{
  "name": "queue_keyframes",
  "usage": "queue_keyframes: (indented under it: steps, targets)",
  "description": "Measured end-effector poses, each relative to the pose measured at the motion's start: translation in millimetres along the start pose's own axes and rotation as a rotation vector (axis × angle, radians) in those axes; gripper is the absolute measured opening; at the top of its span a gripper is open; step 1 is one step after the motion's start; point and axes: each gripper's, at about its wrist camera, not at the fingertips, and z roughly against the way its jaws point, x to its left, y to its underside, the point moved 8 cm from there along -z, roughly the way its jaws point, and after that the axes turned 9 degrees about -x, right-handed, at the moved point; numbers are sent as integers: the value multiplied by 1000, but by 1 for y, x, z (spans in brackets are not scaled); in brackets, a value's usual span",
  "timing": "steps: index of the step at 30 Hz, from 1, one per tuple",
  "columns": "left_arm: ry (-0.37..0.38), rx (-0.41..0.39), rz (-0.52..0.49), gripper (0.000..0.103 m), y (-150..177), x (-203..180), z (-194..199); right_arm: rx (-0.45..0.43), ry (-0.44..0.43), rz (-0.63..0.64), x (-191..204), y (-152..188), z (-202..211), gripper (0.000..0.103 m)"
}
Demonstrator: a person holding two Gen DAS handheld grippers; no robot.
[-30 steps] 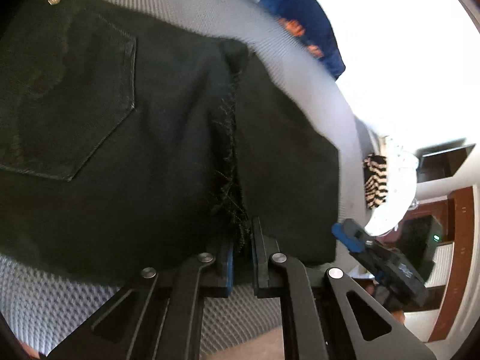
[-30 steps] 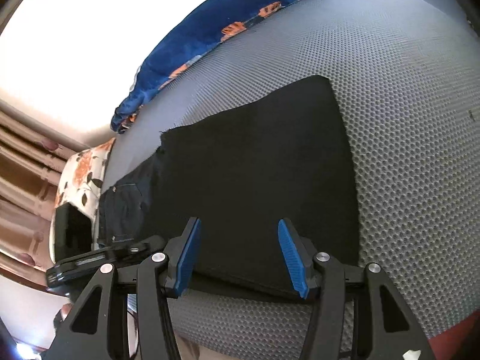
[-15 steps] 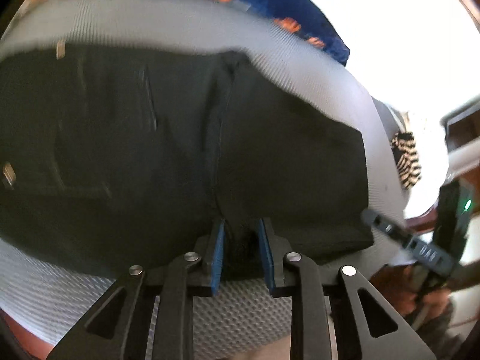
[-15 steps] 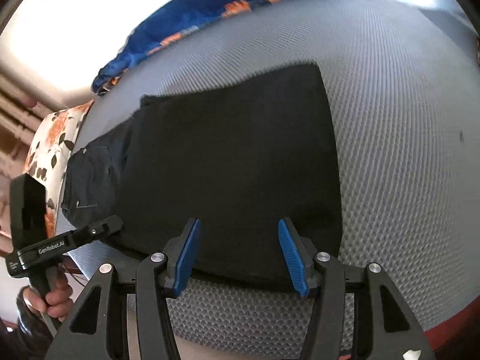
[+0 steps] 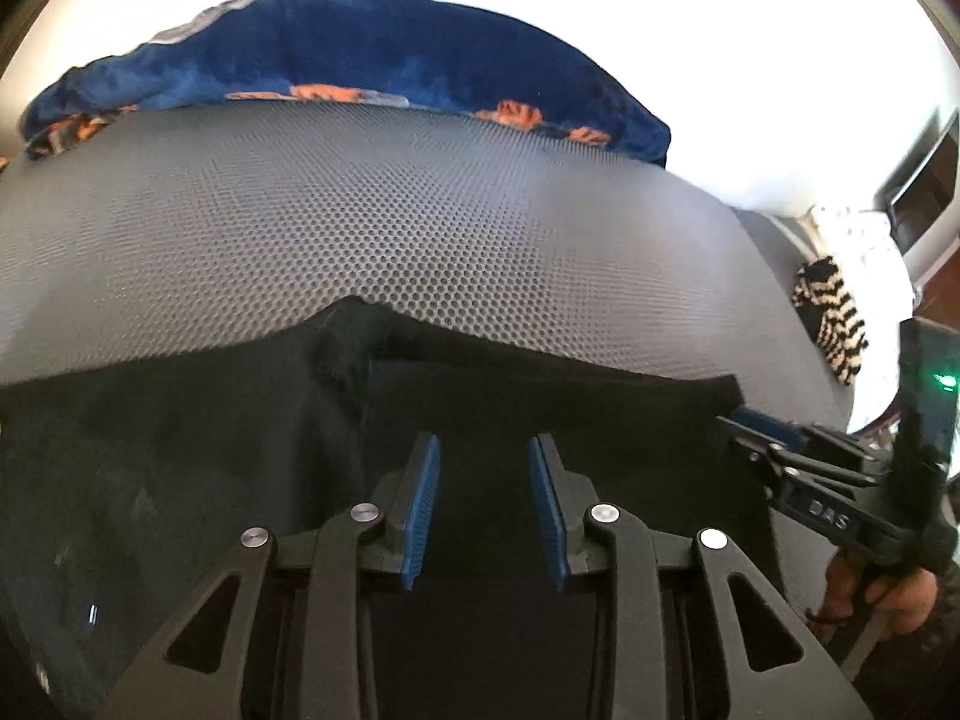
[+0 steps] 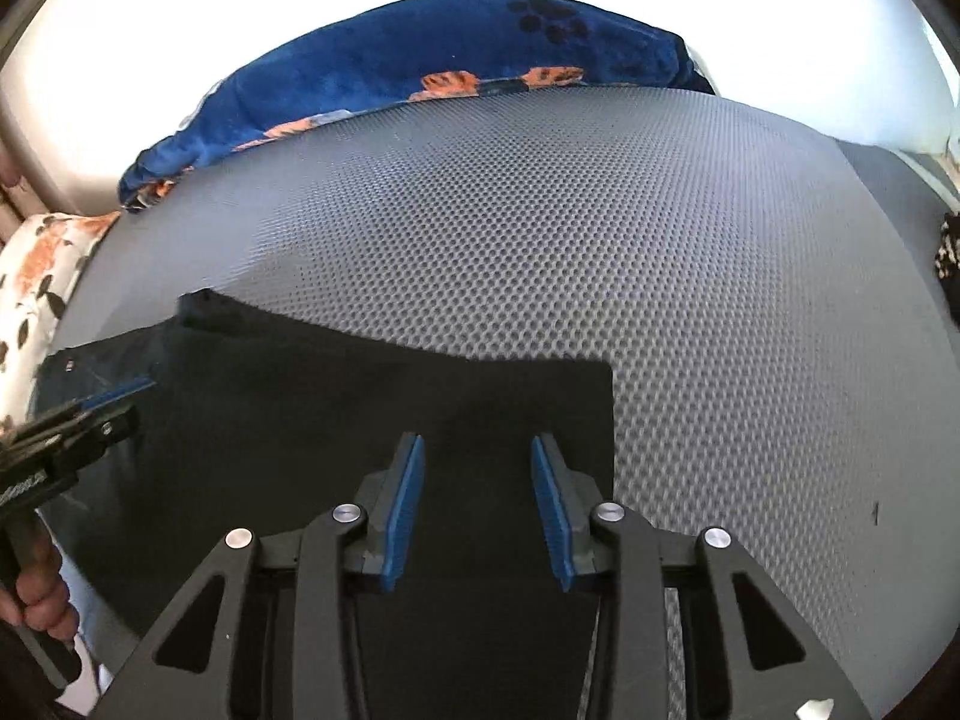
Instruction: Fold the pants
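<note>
Since the pants (image 5: 210, 450) look limp, heavy denim, we'd pinch folded edges; left gripper (image 5: 483, 504) opening, right gripper (image 6: 477, 510) narrowing, both jaws spread, empty.

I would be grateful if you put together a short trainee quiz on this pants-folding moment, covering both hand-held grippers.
1. True or false: the left hand-held gripper is clamped on the black pants.
2. Which surface do the pants lie on: A) a wooden floor, B) a grey perforated mat, C) a glass table?
3. Fill in: the bedding bunched along the mat's far edge is a ____ blanket with orange patches.

Key: 1. False: its jaws have just been opening and its pads stand apart over the cloth. The right hand-held gripper is also open, though its jaws have just been closing. 2. B. 3. Blue.
</note>
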Motion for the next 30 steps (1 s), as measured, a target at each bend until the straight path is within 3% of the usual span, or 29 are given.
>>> queue_keyframes:
  steps: [3,8,17,23,25,30]
  targets:
    - [-17,18,-5,33,0,9,-18,-12,35,45,1,-5,-12,34]
    - [-14,-9,-48,33,2,7,-13,-23,41,21,-1,-11,-22,35]
    - [-39,-15,-101,44,40,-7,38,-37,46,54,7,0,-2,36]
    - [-85,43,-96,47,97,7,63,-10,35,57,7,41,34,38]
    - [-101,13,-99,47,102,11,74,22,28,49,7,60,40,38]
    - [-108,-43,50,48,101,35,108,45,13,55,16,90,56,42]
